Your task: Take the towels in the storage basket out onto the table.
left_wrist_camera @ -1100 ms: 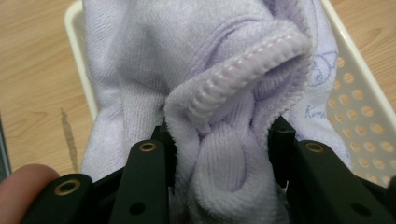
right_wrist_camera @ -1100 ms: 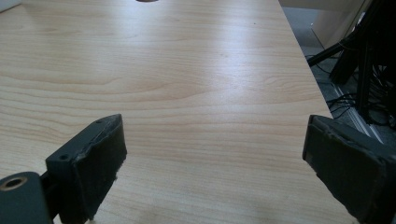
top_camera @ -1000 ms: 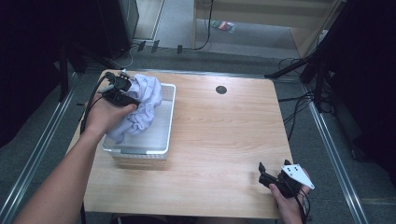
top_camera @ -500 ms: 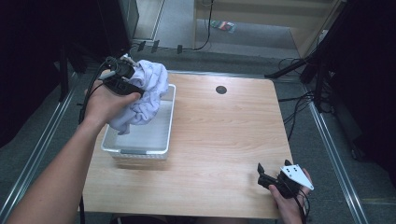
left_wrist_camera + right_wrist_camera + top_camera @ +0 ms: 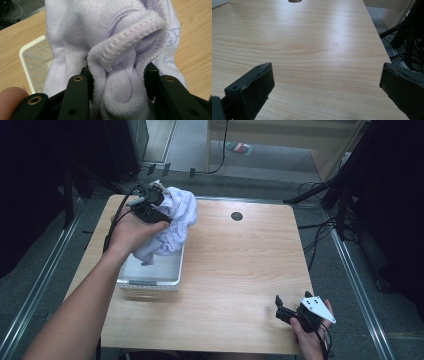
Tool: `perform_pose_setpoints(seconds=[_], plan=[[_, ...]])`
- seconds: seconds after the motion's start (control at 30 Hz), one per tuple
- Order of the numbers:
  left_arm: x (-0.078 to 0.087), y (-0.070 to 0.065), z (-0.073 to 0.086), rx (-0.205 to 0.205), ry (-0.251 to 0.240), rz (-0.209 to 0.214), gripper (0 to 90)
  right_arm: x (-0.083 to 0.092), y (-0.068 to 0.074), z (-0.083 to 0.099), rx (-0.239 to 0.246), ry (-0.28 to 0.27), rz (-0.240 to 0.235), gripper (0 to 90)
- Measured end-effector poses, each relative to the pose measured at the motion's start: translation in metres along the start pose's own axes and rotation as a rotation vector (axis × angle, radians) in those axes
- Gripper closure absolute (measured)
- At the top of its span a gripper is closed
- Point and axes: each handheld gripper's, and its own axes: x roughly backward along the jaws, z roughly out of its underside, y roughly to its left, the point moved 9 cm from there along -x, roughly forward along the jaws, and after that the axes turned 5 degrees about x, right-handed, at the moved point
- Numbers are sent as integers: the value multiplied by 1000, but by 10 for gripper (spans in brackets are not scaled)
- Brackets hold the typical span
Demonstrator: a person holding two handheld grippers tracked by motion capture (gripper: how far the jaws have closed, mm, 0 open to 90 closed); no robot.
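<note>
- Left edge: your white basket (image 5: 150, 275) sits close to the table's (image 5: 240, 270) left border, its near end pointing towards you. There is little bare wood between the basket and that edge, so you have scant room on that side.
- Your left gripper (image 5: 150, 209) is above the far end of the basket, near the table's far left corner. Its jaws are clamped tight on a bunched fold of the lilac towel (image 5: 170, 222); in the left gripper view the hemmed edge of the towel (image 5: 120, 57) bulges up between the two black jaws and the pads press it from both sides.
- The towel hangs from that grip. Its lower part drapes down into the basket's far end, while its upper bulk spills over the basket's right wall towards the table centre.
- Centre: from the basket's right wall across to the right edge you have a broad stretch of bare wood. The one feature on it is a round dark hole (image 5: 237, 216) near the far edge.
- Right: your right gripper (image 5: 289, 311) sits at the near right corner, close to both the near edge and the right edge. Its jaws have just been opening and now stand spread wide; the right gripper view shows bare tabletop between them, with nothing held or touched.
</note>
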Motion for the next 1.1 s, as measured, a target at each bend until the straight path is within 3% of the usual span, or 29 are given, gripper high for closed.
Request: perform_pose_setpoints(seconds=[0.27, 0.57, 1.1], plan=[[-9, -24, -5, -28, 20, 8, 610, 0, 0, 0, 3, 1, -3, 0], [-18, -58, -11, -66, 37, 46, 608, -1, 0, 1, -2, 11, -5, 0], [-28, -113, -26, -89, 46, 113, 605, -1, 0, 1, -5, 17, -8, 0]])
